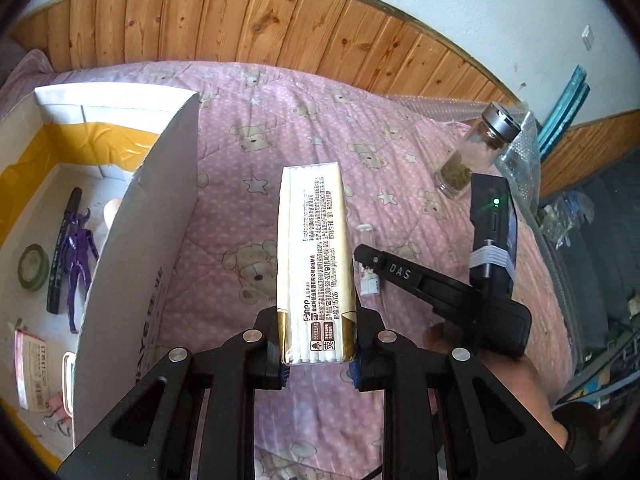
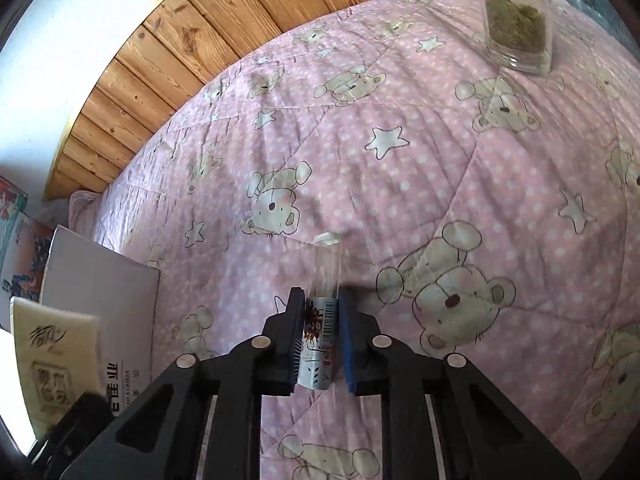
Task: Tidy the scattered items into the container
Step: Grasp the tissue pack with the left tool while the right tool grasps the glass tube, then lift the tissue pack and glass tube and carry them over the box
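My left gripper (image 1: 318, 354) is shut on a cream and gold tissue pack (image 1: 314, 256), held above the pink quilt to the right of the open cardboard box (image 1: 140, 248). The box holds a purple figure (image 1: 78, 254), a black marker (image 1: 64, 240), a tape roll (image 1: 34, 267) and a pink packet (image 1: 34, 372). My right gripper (image 2: 322, 344) is shut on a small clear-capped tube (image 2: 322, 320) with a printed label, low over the quilt. The right gripper also shows in the left wrist view (image 1: 366, 264). The tissue pack shows at the left edge of the right wrist view (image 2: 52, 364).
A glass jar of dried green herbs (image 1: 472, 152) with a silver lid lies on the quilt (image 1: 320, 128) at the far right; it also shows in the right wrist view (image 2: 516, 16). Bubble wrap (image 1: 520, 148) lies behind it. A wood-panelled wall (image 1: 260, 24) runs along the back.
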